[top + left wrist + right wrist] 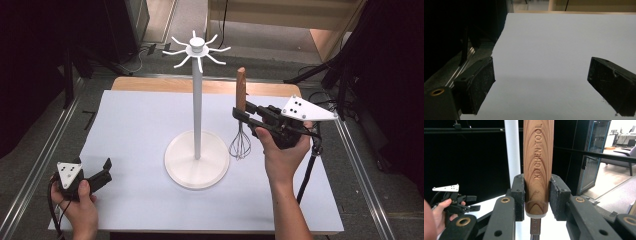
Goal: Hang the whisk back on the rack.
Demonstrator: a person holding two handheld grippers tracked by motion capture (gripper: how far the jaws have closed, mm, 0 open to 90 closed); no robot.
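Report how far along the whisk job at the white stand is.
Done: the right gripper is shut on the wooden-handled wire whisk, held upright with its wire head low beside the white round-based hook stand. In hand: the whisk sits right of the pole, well below the hooks. Left, probably: raising it and hanging it on a hook. The left gripper rests open on the pale table sheet.

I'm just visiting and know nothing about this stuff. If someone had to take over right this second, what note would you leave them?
Right gripper: shut on the whisk by its wooden handle, wires hanging down just right of the stand.
Left gripper: open, holding nothing, low over the mat's near left corner.
White stand: upright mid-mat, all hooks bare.
Done: whisk gripped.
Left: probably hang the whisk on a top hook, then let go.
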